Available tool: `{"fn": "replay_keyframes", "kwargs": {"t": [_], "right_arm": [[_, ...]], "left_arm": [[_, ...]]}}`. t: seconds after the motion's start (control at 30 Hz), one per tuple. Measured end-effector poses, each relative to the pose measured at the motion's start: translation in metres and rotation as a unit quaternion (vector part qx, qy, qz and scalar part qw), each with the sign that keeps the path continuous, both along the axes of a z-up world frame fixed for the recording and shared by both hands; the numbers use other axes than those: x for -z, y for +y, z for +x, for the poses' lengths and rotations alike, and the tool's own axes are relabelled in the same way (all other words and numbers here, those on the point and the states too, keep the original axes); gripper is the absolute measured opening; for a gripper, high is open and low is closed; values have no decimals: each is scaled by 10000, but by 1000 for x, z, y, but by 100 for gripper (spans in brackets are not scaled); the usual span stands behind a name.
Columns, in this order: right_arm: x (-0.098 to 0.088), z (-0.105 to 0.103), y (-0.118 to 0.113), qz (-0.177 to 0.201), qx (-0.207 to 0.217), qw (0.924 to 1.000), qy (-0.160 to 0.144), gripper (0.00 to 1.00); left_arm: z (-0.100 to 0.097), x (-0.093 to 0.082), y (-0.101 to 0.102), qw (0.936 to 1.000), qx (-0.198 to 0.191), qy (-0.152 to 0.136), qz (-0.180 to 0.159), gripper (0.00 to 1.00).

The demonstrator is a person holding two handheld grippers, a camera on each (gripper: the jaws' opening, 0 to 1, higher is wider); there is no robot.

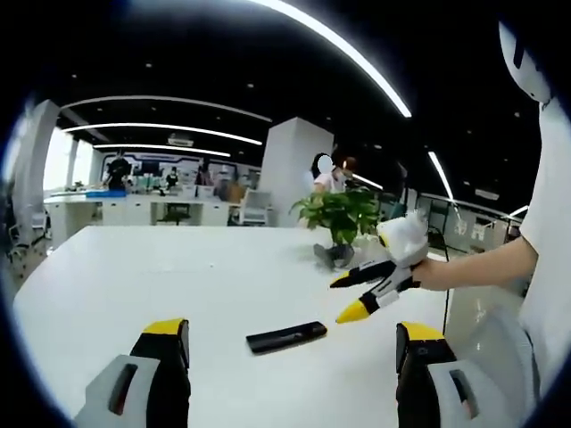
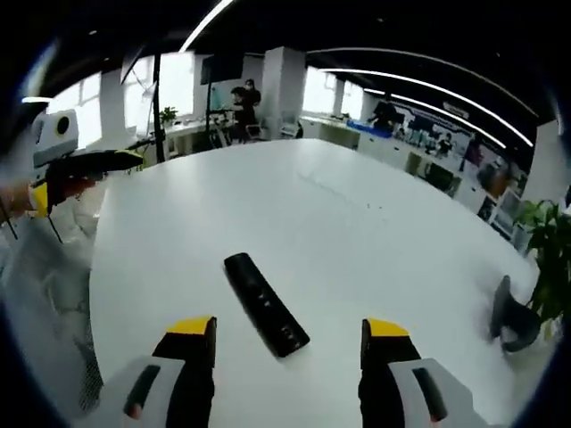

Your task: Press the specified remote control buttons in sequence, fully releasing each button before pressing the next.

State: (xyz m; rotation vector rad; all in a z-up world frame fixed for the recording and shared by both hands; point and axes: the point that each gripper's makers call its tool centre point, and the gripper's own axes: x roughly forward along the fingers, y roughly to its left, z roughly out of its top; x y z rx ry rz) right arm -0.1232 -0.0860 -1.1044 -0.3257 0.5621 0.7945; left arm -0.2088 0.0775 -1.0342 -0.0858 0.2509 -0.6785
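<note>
A slim black plastic remote control [image 2: 265, 304] lies flat on the white worktop [image 2: 357, 223], untouched. The right gripper [image 2: 288, 343] hovers just short of it, jaws apart. The left gripper [image 1: 292, 349] hangs further back, jaws likewise apart and empty.

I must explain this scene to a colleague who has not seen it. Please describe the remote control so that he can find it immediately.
Start from the large white table in the open office. The remote control lies flat on it, just ahead of the right gripper, far from the potted plant at the table's edge. It is the one slim black bar on the white surface.
</note>
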Motion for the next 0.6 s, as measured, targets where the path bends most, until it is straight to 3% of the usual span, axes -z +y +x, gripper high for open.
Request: {"fn": "replay_keyframes", "kwargs": {"t": [0.17,0.43,0.6], "right_arm": [[-23,-11,-9,335,256,9990,-149,72],[-40,-30,-24,567,502,9967,-285,80],[-54,-43,-34,977,803,9915,-323,82]], "left_arm": [[0,1,-4,10000,34,4,-12,100],[0,0,-4,10000,67,-34,8,100],[0,-1,0,10000,7,-40,-5,100]]}}
